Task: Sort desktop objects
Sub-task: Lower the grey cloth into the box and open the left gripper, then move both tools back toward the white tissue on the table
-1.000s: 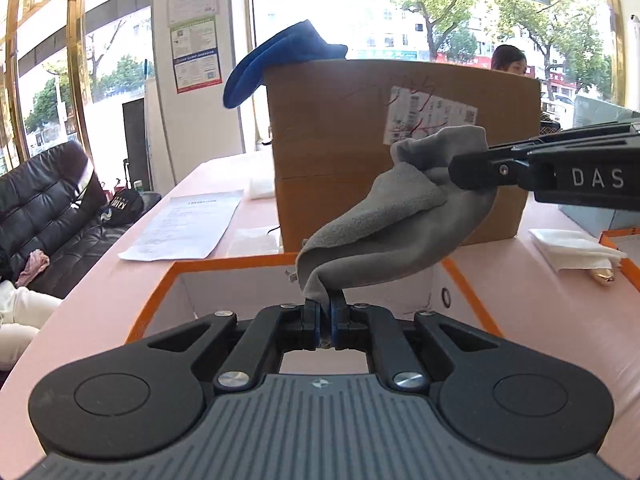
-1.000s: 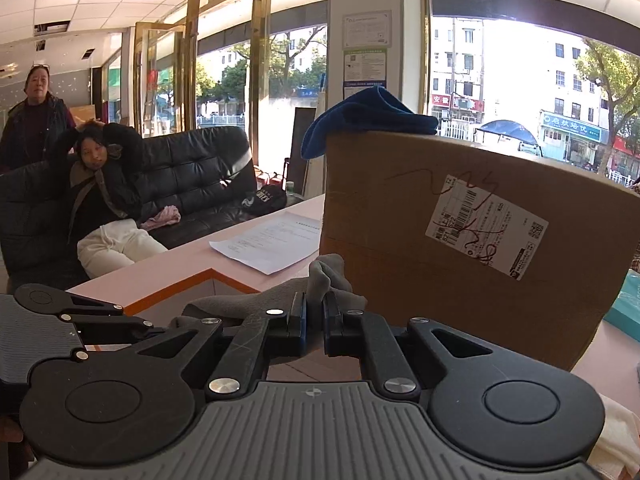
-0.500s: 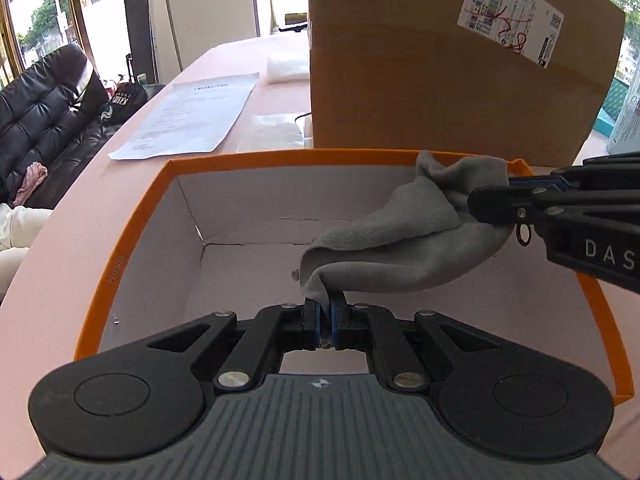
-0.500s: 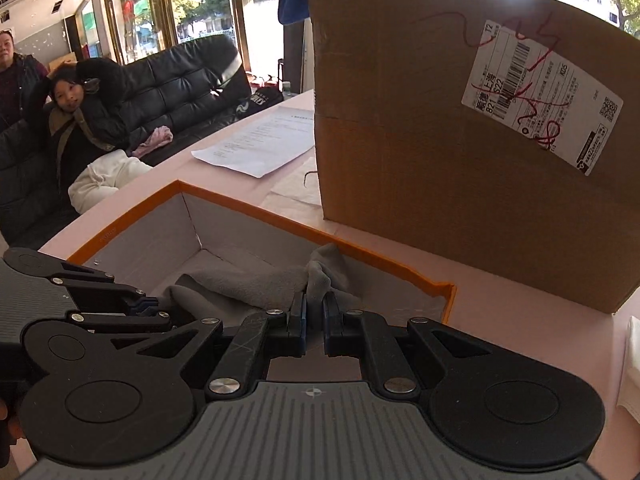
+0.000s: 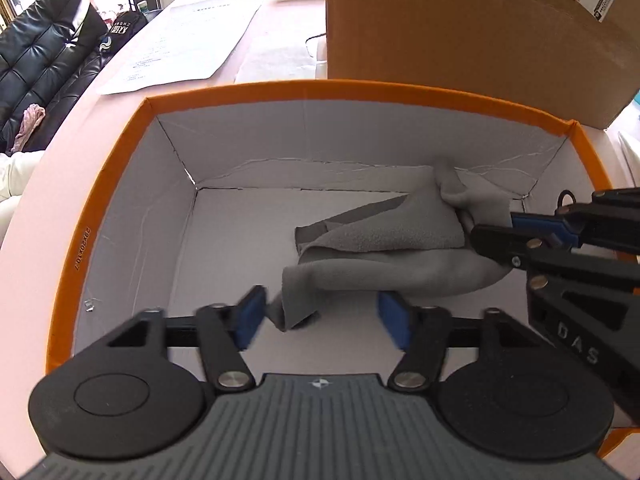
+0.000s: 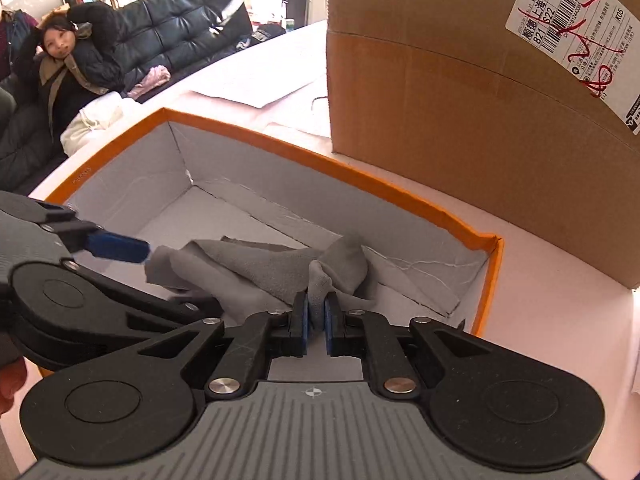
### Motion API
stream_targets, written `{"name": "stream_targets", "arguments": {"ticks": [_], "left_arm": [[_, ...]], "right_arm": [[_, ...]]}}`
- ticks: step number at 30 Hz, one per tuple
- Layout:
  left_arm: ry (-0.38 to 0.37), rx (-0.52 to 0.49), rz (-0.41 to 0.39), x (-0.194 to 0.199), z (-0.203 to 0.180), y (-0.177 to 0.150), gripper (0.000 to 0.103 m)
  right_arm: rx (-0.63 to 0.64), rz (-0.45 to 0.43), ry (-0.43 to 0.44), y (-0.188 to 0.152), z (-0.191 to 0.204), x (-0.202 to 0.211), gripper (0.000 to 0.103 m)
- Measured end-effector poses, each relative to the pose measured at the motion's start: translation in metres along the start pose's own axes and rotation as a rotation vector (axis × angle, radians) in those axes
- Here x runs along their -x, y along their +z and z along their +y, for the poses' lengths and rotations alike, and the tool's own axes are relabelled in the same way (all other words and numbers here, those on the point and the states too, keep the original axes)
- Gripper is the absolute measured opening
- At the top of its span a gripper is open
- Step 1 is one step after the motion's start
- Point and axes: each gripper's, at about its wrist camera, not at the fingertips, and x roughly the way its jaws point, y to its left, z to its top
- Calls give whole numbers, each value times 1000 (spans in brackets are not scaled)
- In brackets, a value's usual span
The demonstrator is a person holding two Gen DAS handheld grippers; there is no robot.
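Note:
A grey cloth (image 5: 380, 252) lies on the floor of the orange-rimmed box (image 5: 120, 168), towards its right side. My left gripper (image 5: 322, 320) stands open over the box, its blue pads on either side of the cloth's near corner. In the left wrist view my right gripper (image 5: 480, 226) comes in from the right, pinching the far end of the cloth. The right wrist view shows the right gripper (image 6: 317, 316) shut on a bunched fold of the grey cloth (image 6: 256, 268), inside the orange-rimmed box (image 6: 360, 168). The left gripper's blue fingertip (image 6: 116, 246) shows at left.
A large brown cardboard box (image 5: 460, 36) with a shipping label stands right behind the orange box. White papers (image 5: 188, 44) lie on the pink table (image 5: 48, 184) at the back left. A black sofa (image 6: 160, 40) with a seated person (image 6: 68, 68) is beyond the table.
Both grippers have lowered the cloth into the orange box. The left gripper has opened and let go of its corner; the right gripper still pinches the cloth.

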Motion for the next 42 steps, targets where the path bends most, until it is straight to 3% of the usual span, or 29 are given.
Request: {"name": "stream_targets", "arguments": {"ticks": [5,8,13,15,20,26,32,42], "left_arm": [[70,-33,-1,6,-2,0,76],[82,-6,-14,13,6,-1,76],[79,69,-78,32,28,-3,81],[72,86,-109,43,32,-5,82],[61,77,-169,71,25,-14,82],[35,19,-225,96,-4,-24,84],[-96,16,-303,107,-57,-36,86],[-252,-287,-420,126,-210,-33,88]], "right_arm": [[-12,48,-3,2,-4,-2,24],[-61,44,25,2,-7,0,38],[-148,-12,78,2,-12,12,78],[-154,-34,82,1,-11,20,87],[-142,-133,72,-6,-10,52,93],[-208,-228,129,-22,-29,90,97],[-321,-375,151,-65,-69,132,103],[-335,-507,-94,-135,-148,193,103]]}}
